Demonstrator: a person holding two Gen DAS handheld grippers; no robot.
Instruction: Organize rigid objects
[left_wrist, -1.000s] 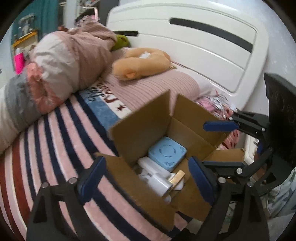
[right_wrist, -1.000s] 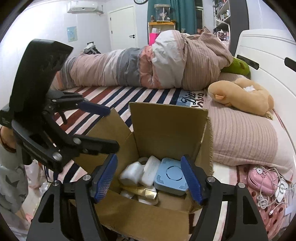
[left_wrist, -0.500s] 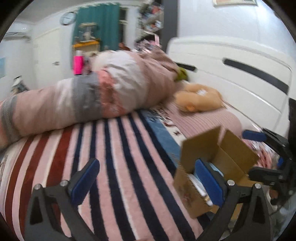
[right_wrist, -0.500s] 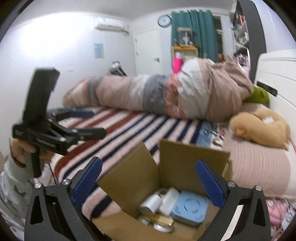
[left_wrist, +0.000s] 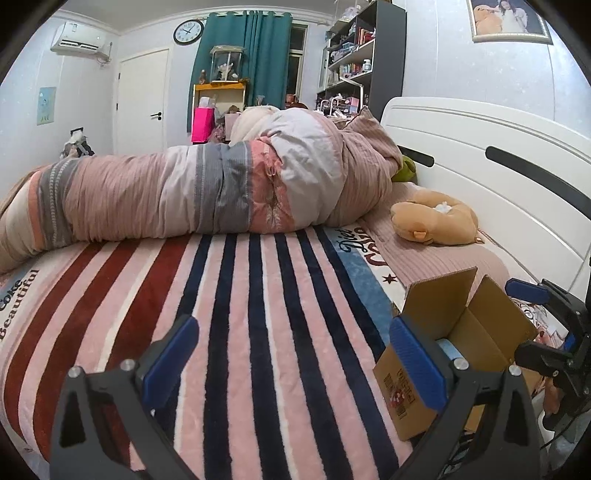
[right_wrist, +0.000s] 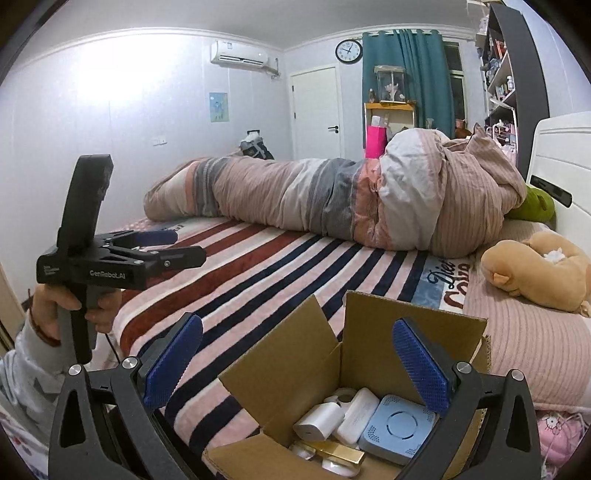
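Box: your cardboard box (right_wrist: 373, 369) sits on the striped blanket (left_wrist: 258, 314) near the bed's pillow end, all flaps up and its mouth open.
Contents: inside you have a light-blue square device (right_wrist: 397, 428) on the right, a white rounded case (right_wrist: 360, 415) touching it, a white cylinder (right_wrist: 317, 422) further left, a roll of white tape (right_wrist: 341, 395) behind those, and a gold bar-shaped item (right_wrist: 338, 452) at the front.
Right gripper: your right gripper (right_wrist: 295, 363) hangs above the box's near side, blue pads spread wide, holding nothing.
Left gripper: your left gripper (left_wrist: 291, 363) is spread wide too and empty, out over the blanket to the left of the box, pointing toward the rolled duvet (left_wrist: 207, 192).
Edges: the box's tall left flap (right_wrist: 284, 354) stands between the two grippers; the back flap (right_wrist: 410, 328) rises behind the contents.
Open room: left of the box, bare blanket runs to the duvet.
Far side: the tan plush toy (left_wrist: 436, 221) lies on the pink pillow (right_wrist: 532, 343), just before the white headboard (left_wrist: 480, 155).
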